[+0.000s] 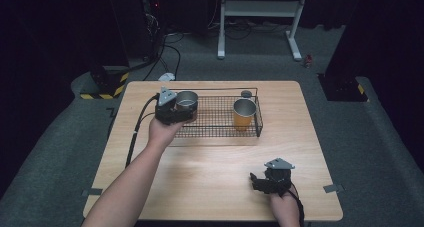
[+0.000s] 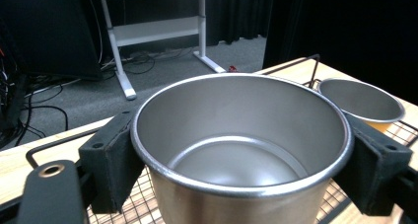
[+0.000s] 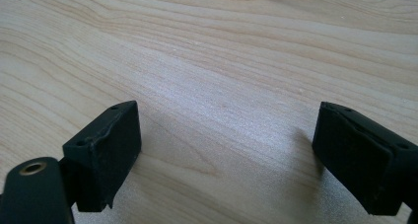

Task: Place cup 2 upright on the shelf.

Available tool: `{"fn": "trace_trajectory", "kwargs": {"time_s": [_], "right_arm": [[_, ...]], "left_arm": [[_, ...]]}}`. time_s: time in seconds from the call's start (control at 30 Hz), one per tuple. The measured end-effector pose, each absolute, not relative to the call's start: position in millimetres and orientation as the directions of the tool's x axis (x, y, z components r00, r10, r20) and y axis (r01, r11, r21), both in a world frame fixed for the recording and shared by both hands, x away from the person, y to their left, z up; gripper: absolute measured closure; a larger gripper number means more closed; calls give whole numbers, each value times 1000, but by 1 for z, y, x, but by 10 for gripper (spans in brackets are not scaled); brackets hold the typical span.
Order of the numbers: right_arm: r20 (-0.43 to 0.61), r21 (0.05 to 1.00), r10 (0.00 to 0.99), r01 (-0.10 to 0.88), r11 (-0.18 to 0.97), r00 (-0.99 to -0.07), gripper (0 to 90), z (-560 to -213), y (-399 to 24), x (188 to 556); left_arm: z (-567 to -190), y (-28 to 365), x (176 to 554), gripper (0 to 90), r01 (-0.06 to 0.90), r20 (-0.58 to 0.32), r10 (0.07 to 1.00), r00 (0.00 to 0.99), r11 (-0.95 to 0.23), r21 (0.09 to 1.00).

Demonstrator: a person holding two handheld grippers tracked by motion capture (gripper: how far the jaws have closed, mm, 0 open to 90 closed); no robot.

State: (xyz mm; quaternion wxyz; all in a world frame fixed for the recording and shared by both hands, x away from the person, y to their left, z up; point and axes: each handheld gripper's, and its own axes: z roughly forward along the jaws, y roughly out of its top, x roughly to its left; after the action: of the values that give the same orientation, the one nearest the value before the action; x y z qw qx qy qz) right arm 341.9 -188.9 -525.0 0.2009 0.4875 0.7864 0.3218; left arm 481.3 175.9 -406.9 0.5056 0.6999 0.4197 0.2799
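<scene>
On the table, counted:
Cups: two, both standing up in the wire basket (image 1: 215,132) — silver cup (image 1: 186,103) at left of middle, orange cup (image 1: 244,114) near the middle.
Tongs: two.
Left gripper (image 1: 176,112): pinching the silver cup by its sides.
Right gripper (image 1: 255,181): lower right of the high view, spread wide, nothing between, just over bare wood.
Small dark knob (image 1: 246,93): one, behind the basket.
Surface: light wooden table (image 1: 210,187).
Room: dark, grey carpet (image 1: 380,152), white stand (image 1: 260,9) at top.

Orange cup (image 1: 244,114) (upright) near white stand (image 1: 260,9)
</scene>
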Motion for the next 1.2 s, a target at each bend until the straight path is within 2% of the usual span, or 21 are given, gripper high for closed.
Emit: {"fn": "trace_trajectory", "kwargs": {"time_s": [0.47, 0.77, 1.2], "right_arm": [[-2, 701, 898, 640, 316, -441, 113, -525, -188, 342], [-2, 703, 895, 636, 319, -446, 112, -525, -189, 342], [7, 704, 896, 639, 311, -444, 112, -525, -190, 342]], "left_arm": [[-433, 163, 505, 164, 386, -24, 880, 474, -183, 904], [-448, 157, 514, 162, 466, -81, 889, 450, -157, 870], [-458, 157, 522, 159, 547, -60, 911, 407, -191, 815]]}}
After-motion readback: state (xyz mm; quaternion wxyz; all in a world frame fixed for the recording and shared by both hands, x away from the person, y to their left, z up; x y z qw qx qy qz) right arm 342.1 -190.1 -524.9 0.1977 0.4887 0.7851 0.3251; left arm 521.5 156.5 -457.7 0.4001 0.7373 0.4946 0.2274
